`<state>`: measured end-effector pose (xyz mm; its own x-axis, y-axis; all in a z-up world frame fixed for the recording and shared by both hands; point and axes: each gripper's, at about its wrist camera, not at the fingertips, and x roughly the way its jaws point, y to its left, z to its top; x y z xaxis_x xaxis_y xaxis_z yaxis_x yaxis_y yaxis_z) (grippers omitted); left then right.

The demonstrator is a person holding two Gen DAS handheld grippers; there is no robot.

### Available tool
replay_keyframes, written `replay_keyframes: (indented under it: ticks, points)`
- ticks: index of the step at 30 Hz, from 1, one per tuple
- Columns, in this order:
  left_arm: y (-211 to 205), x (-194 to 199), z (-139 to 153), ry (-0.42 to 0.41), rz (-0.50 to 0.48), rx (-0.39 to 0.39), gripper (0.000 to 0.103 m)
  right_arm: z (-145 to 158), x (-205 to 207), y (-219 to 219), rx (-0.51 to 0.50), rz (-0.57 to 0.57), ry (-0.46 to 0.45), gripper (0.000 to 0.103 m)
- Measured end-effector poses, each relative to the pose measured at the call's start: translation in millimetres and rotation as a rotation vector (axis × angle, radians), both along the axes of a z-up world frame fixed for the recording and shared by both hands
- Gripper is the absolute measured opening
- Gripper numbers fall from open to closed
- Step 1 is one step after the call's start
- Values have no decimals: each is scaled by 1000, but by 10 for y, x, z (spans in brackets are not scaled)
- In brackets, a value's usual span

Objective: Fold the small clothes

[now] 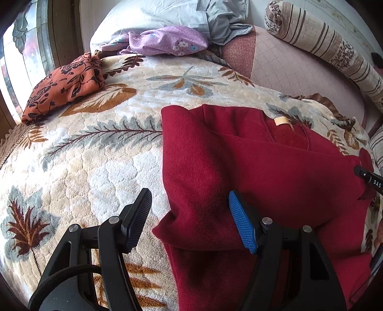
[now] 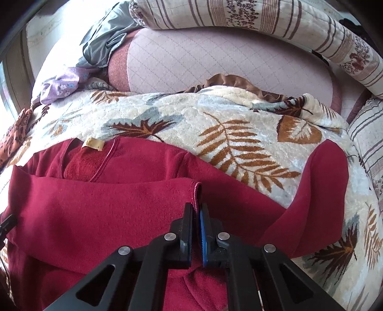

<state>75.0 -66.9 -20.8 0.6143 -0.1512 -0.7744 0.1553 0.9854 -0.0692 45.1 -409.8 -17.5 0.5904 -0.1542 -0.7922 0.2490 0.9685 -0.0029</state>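
Right fingers (image 2: 184, 229) pinching red sweater (image 2: 95, 203) hem; left fingers (image 1: 138, 215) spread, collar away.

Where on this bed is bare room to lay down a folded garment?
Free: leaf-print blanket between the red sweatshirt and the orange floral cloth; also the pink quilted mattress below the striped bolster. Crowded: the head end, with purple floral cloth and grey bedding.

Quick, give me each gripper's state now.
Left gripper: open, holding nothing.
Right gripper: closed on the red sweater cuff.

Dark red sweater (image 1: 263, 172); cream leaf-print blanket (image 1: 100, 167); orange floral cloth (image 1: 62, 86).
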Motion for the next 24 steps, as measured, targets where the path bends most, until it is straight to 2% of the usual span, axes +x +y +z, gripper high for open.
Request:
replay_keyframes:
  ticks: [4,9,12,14,15,18,20,22,24]
  points:
    - [-17,35,-41,15,-4,6,67,50,15,-60,-26,-26,-6,4]
    - [-42,92,-163,57,-4,41,67,-143,90,-69,-19,-12,74,6]
    - [-34,87,-161,56,-3,40,67,-45,-36,-81,-29,-42,53,13]
    - [-24,87,-157,57,0,32,67,52,-128,-40,-34,-40,31,31]
    - [-27,93,-160,58,4,28,67,98,-169,-4,-28,-26,17,35]
    - [14,126,-167,73,12,3,69,128,-223,185,2,55,9,37]
    - [43,135,-151,87,7,-15,69,-22,-150,305,11,106,69,37]
    - [120,119,-94,95,4,-25,69,-221,-57,359,13,112,143,37]
    - [240,67,-8,83,3,-47,69,-157,-81,381,-6,105,120,37]
